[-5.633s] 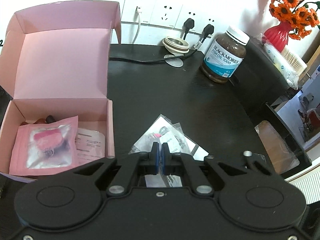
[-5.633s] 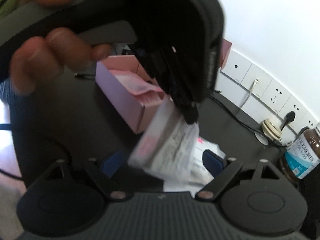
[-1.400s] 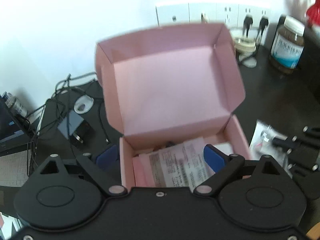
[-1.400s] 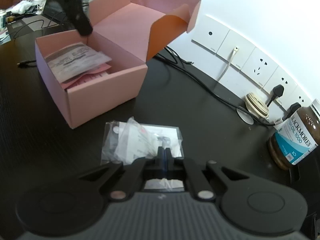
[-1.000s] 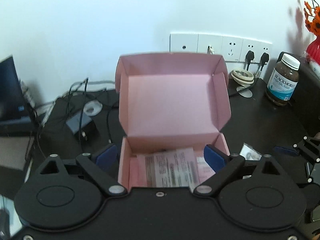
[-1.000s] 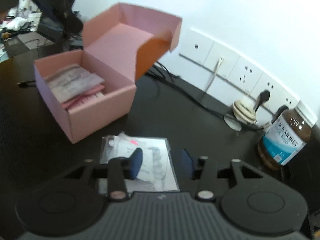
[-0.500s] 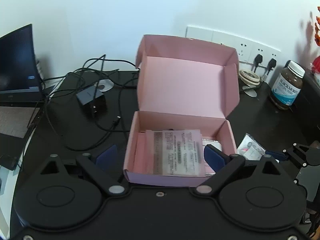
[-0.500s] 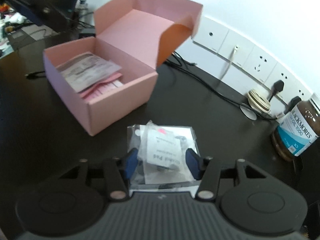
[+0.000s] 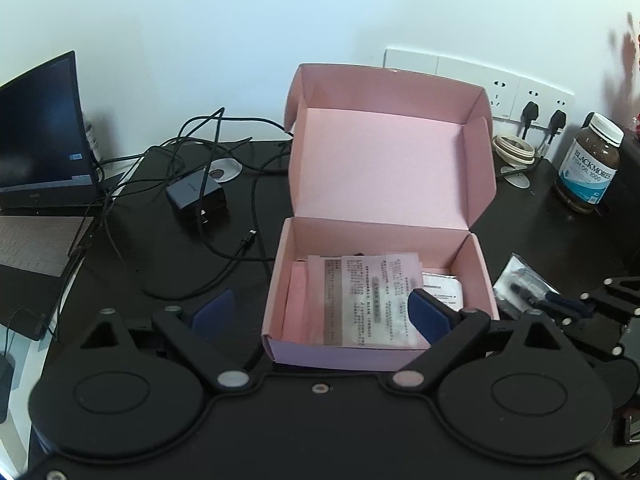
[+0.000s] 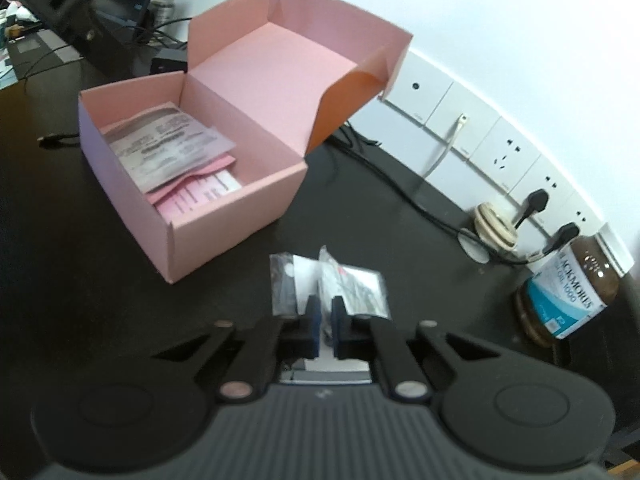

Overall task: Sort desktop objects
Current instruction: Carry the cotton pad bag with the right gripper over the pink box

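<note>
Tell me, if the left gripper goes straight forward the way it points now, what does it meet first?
Probably the pink box: its front wall lies just ahead of the open left gripper, though depth is unclear.

Surface: you have a black desk point(image 9: 160, 248) set against a white wall.
Centre: pink cardboard box point(image 9: 372, 354), lid flap standing open, resting on the desk.
Right of box: clear plastic packets point(image 10: 332, 284) lying flat on the desktop, close to the box's corner.
Far right: brown Blackmores fish oil bottle point(image 9: 590, 164), upright, white cap.
By the sockets: cream roll of tape point(image 9: 514, 151) with plugged cables beside it.
Left of box: dark charger block point(image 9: 196, 196) among loose black cables point(image 9: 224, 256).
Far left: open laptop point(image 9: 38, 184) on your desk edge.
</note>
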A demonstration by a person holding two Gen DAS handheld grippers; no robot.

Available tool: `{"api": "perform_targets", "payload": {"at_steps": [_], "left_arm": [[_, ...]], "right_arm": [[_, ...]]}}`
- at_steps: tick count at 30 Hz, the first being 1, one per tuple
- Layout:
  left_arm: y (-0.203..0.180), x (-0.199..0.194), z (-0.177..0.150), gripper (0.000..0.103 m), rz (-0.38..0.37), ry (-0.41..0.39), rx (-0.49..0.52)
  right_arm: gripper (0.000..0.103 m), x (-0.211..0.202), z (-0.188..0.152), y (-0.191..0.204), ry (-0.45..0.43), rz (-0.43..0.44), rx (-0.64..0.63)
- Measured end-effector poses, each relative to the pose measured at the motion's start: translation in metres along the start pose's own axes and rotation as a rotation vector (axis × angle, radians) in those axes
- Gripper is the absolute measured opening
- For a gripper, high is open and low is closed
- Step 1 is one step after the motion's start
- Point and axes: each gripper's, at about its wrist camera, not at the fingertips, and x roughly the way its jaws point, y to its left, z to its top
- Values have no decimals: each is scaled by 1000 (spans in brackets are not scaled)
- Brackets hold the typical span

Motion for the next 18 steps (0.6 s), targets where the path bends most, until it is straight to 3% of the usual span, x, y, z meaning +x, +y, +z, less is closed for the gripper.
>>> {"api": "perform_targets", "payload": {"at_steps": [7,15,18], "left_arm": [[3,-1,-2,95,13,-14,-14],[0,-4,-6,95,7,-19,13],[-7,-4,-6,95,5,-22,29]], "right_arm": [[4,-15,5,-11,-15,23,89],[4,-42,-6,-50,-81,249,565],[4,-47,-21,-59,-76,261,707]]}}
